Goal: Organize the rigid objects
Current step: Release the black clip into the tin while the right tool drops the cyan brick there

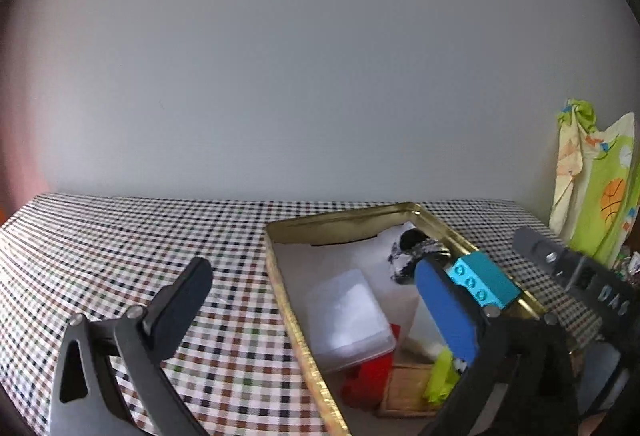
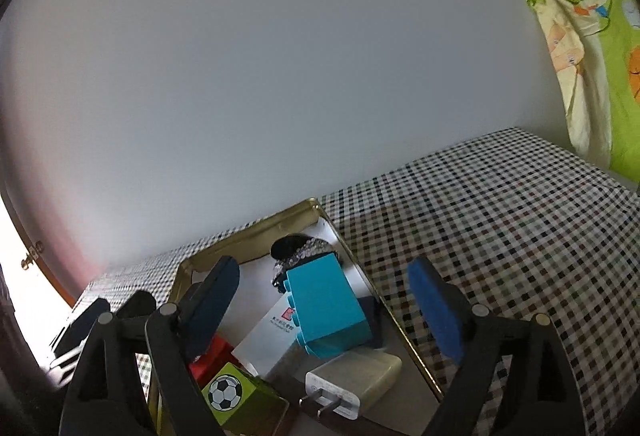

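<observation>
Blocks sit in the tin (image 2: pixel 352 256); both grippers, left (image 1: pixel 316 300) and right (image 2: pixel 328 300), gape empty, so back straight out without nudging the cyan block (image 2: pixel 326 310)

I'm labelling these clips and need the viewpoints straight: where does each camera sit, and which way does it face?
Left wrist: on the left claw, looking slightly down at the tin on the checked table by the wall; its open fingers show.
Right wrist: on the right claw, facing the tin from its right; its open fingers frame a cyan brick.
Shared: tin, cyan brick, table, wall.
</observation>
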Available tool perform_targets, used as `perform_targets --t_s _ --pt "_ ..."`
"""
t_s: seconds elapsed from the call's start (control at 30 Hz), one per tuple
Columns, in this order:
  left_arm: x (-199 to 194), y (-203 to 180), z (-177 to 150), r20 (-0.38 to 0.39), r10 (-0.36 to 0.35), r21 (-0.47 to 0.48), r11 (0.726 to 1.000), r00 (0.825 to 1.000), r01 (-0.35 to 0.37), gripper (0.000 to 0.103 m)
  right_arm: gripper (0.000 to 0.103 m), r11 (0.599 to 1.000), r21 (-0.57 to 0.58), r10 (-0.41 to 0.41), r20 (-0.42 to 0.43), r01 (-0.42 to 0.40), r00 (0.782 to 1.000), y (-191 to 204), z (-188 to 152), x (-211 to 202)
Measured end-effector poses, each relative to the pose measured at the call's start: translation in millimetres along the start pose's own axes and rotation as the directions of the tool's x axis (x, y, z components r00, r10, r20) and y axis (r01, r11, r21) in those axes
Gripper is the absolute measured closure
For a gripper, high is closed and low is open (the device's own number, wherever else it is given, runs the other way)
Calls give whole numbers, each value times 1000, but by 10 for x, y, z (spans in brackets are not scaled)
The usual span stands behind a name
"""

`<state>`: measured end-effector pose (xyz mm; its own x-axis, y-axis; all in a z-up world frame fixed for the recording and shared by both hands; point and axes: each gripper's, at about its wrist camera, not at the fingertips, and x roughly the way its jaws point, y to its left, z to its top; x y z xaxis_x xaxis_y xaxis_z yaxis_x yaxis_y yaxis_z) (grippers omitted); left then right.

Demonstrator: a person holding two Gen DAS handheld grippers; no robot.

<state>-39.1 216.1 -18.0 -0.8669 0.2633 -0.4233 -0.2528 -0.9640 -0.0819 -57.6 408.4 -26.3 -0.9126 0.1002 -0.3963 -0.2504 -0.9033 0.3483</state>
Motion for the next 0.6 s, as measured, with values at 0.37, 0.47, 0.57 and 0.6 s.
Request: perform_targets --t_s 0.37,0.47,0.57,0.6 --pt "-60 63 -89 9 27 42 999 1000 -28 0 14 985 -69 -138 211 156 968 230 -98 -335" --pt "-111 79 -115 22 38 56 998 999 -39 0 14 976 -97 -163 264 194 951 315 -146 -454" --pt "-222 102 -163 43 48 74 996 998 -51 0 14 969 -132 -166 286 211 944 391 -200 -501" --pt "-246 108 -173 50 53 80 995 997 -57 0 14 968 -136 -164 292 210 942 400 -218 -504"
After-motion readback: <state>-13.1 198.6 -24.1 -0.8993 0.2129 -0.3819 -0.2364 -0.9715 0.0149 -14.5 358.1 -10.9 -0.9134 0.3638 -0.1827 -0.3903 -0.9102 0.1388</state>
